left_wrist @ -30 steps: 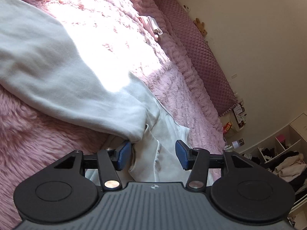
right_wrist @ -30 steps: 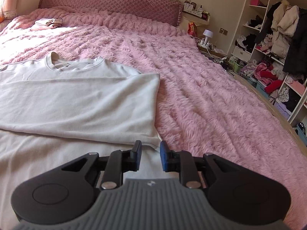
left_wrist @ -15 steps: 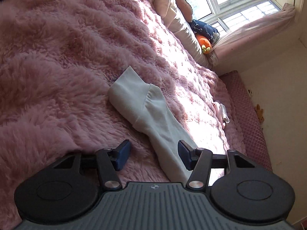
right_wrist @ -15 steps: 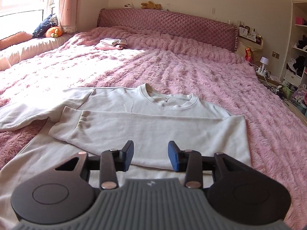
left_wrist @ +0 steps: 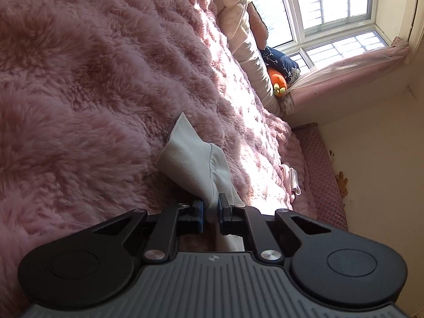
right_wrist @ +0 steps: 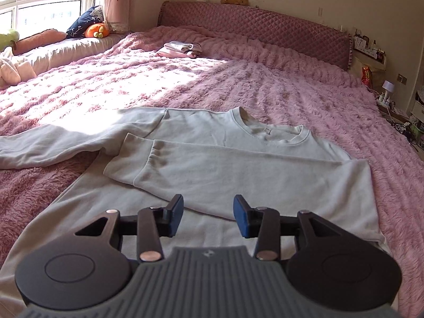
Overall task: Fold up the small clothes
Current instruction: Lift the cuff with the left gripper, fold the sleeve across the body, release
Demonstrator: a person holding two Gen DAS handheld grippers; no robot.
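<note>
Black hand-held gripper (right_wrist: 208,216), blue pads (right_wrist: 177,213), silver screws

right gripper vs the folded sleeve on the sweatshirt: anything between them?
Nothing loose. In the right wrist view, only the sweatshirt's own body fabric lies between the open right gripper and the folded sleeve.

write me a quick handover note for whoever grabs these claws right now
Left claw: shut on the outstretched sleeve just behind its cuff, on the pink blanket.
Right claw: open, holding nothing, above the lower front of the sweatshirt.
Sweatshirt lies flat, neck toward the headboard.
Done: the other sleeve is folded across the chest.
Left: probably bring the held sleeve over the body, then fold the body up.
Folded pile sits near the headboard.
</note>
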